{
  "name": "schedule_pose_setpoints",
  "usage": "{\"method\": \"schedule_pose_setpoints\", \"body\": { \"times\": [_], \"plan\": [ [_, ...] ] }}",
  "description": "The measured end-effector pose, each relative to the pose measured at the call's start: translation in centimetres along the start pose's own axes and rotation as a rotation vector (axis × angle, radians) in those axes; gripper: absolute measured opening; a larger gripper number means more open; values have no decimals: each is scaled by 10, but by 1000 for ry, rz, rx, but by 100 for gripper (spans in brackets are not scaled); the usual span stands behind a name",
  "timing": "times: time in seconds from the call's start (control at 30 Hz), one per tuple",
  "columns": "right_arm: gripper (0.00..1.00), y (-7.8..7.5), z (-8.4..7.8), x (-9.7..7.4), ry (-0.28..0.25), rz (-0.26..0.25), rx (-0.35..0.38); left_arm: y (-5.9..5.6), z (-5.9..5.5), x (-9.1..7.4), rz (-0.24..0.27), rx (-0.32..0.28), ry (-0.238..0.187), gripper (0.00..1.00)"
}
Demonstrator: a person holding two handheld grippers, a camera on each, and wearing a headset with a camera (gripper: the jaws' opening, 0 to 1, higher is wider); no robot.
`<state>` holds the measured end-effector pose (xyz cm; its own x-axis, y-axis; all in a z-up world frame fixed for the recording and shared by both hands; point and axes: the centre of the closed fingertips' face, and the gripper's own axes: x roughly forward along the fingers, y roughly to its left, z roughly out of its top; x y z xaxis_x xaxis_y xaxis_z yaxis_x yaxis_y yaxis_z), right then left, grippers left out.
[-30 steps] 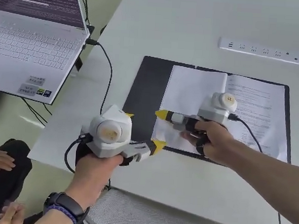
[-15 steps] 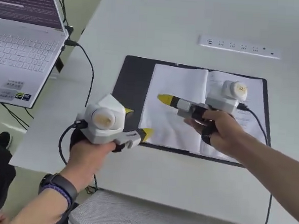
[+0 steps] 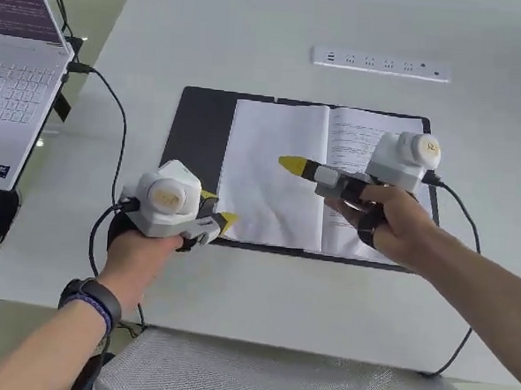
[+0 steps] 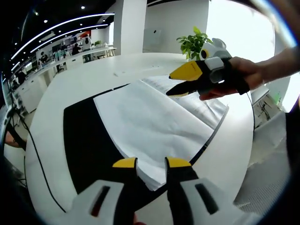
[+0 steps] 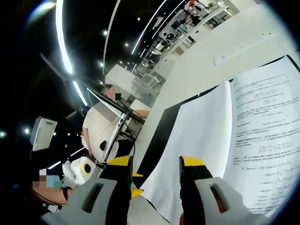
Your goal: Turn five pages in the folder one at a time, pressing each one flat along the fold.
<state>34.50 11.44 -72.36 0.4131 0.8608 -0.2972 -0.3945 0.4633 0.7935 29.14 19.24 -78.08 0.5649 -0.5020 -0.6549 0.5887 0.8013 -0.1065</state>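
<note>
Fingertips [image 4: 125, 162] of the left gripper [image 3: 218, 207] and right gripper [image 5: 156, 161] are hovering spread and empty by the folder [image 3: 194, 129], where a hasty pinch could be grabbing two pages [image 3: 362, 129] together.

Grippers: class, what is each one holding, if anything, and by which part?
Nothing. The left gripper and right gripper are both open at the folder, jaws empty.

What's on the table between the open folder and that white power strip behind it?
Nothing; the head view shows bare white table between the folder and the power strip.
</note>
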Motion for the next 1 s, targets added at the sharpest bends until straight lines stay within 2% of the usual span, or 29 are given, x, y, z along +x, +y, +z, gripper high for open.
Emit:
{"method": "schedule_pose_setpoints", "body": {
  "times": [0.1,0.2,0.23,0.33,0.37,0.43,0.63,0.83,0.93,1.0],
  "plan": [
    [38,-4,-2,-4,-1,-10,4,1,-7,4,2,5,11,11],
    [38,-9,-3,-7,1,-15,15,1,-15,7,2,10,33,9],
    [37,-10,-4,-8,4,-16,17,4,-23,12,6,18,49,8],
    [37,-15,-8,-10,20,-19,19,6,-30,12,22,22,81,3],
    [37,-17,-9,-13,28,-21,8,11,-29,11,54,45,72,1],
    [36,-21,-9,-16,36,-24,-5,7,-29,10,39,34,79,0],
    [32,-35,-7,-22,52,-42,-25,10,-30,12,48,84,94,0],
    [28,-47,7,-21,35,-67,-42,12,-31,13,61,51,84,0],
    [23,-52,16,-17,21,-89,-80,12,-31,15,64,91,90,0],
    [19,-58,22,-14,13,-103,-96,13,-31,15,65,94,93,0]
  ]
}}
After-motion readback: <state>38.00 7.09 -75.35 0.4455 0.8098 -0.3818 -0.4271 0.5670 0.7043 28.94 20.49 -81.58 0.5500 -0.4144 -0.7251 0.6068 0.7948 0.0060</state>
